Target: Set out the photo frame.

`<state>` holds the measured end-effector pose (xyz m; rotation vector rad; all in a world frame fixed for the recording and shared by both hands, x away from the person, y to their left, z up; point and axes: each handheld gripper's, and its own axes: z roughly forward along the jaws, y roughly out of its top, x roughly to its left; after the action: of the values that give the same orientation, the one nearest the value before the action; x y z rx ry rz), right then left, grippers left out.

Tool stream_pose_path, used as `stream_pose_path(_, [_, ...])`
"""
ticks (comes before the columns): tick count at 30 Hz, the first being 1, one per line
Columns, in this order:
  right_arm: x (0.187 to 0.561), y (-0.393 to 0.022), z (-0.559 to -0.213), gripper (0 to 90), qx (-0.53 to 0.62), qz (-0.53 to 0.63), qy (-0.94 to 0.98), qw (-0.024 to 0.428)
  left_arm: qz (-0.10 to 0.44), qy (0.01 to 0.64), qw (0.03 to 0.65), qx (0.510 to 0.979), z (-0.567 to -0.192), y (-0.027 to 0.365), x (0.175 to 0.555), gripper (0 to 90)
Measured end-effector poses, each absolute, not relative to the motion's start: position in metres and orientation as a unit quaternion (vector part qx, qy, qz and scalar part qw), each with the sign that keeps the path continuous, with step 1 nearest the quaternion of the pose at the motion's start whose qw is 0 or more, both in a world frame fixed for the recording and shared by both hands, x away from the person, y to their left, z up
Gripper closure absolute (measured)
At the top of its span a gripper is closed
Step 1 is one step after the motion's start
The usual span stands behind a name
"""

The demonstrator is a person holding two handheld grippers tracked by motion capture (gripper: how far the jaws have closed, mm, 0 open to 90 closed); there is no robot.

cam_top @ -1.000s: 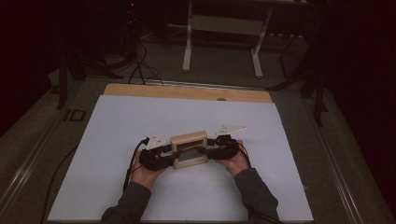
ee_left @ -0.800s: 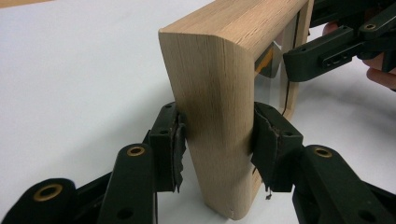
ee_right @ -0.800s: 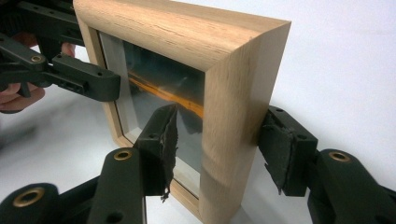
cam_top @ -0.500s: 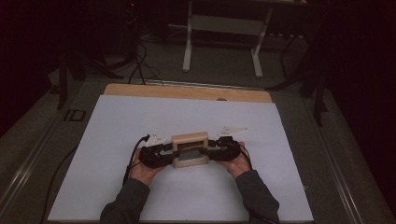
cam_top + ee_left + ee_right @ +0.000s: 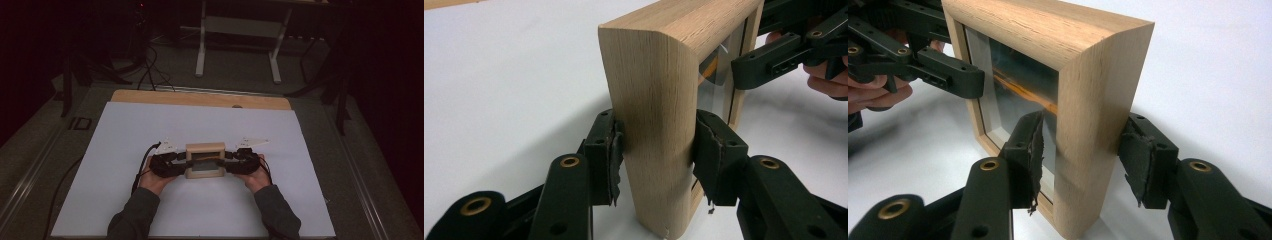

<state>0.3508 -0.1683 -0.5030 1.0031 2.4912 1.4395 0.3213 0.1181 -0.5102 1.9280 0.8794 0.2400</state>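
Now the left tool (image 5: 656, 150) clamps the wooden frame's (image 5: 659, 100) side; the right tool (image 5: 1083, 155), jaws just closing, straddles its opposite side.

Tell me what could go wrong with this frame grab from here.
The right gripper has just been closing on the wooden frame, but its pads look not quite seated; lifting now could let that side slip. One pad sits by the glass pane and may press on it. The left gripper clamps one narrow edge, so the frame could twist.
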Motion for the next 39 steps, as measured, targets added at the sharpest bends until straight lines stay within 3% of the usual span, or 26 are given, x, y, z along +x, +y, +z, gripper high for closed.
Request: stream_pose_path(39, [0.3442, -0.1756, -0.5045, 55.3, 0.334, 0.478, 0.811, 0.049, 0.090, 0.344, 0.483, 0.800, -0.5102, 0.1152, 0.3280, 55.4])
